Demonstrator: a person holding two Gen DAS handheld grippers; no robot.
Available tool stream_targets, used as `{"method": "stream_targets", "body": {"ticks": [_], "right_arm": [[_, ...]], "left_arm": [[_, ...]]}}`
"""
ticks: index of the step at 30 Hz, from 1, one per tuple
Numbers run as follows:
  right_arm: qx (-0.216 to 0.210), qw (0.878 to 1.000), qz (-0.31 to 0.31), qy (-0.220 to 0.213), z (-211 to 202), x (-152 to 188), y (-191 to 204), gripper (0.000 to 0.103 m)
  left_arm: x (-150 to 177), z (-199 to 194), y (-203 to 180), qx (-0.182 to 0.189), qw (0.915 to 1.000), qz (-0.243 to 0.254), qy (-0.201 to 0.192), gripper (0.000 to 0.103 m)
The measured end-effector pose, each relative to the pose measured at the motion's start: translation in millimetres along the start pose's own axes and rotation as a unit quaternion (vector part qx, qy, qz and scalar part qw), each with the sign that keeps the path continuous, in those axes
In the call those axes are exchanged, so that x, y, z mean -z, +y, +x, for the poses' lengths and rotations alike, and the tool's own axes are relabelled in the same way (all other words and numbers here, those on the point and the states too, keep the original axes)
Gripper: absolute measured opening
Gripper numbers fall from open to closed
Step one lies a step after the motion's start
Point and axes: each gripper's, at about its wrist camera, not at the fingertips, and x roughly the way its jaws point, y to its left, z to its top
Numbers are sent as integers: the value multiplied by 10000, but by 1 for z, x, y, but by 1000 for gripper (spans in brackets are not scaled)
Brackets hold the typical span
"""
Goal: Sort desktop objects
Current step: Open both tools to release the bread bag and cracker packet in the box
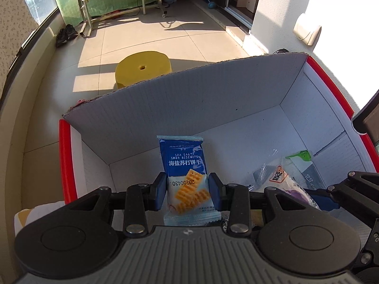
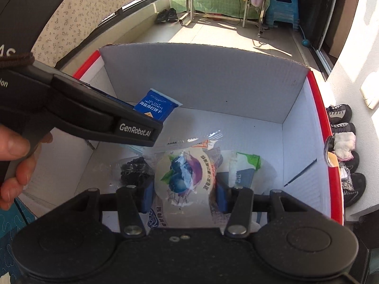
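Both grippers hang over the open white box [image 1: 180, 108] with its red rim. The left gripper [image 1: 187, 190] has its fingers clamped on a blue biscuit packet [image 1: 183, 165], held upright above the box floor; its lower end is cut off behind the gripper body. The right gripper [image 2: 183, 193] has its fingers closed on a blueberry snack bag [image 2: 183, 172], whose bottom is likewise hidden. Under it lie a green-and-white packet [image 2: 246, 168] and a clear bag of something dark [image 2: 136, 170], hard to make out. A hand [image 2: 14, 163] grips the left handle.
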Motion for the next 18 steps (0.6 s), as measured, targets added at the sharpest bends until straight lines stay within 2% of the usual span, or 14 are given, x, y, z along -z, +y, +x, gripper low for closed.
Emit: {"method": "stream_targets", "body": {"ticks": [11,14,18], "right_arm": [[-10,9999,-66,149,2,2,1,51],[-89,9998,-19,151,0,3,-1,60],[-120,9999,39,73,-7,3,-4,63]], "left_arm": [[6,14,-4,-6,9993,-28,375,37],[5,11,-3,-6,9992,-129,377,37],[4,1,-1,65,9991,-250,327,37]]}}
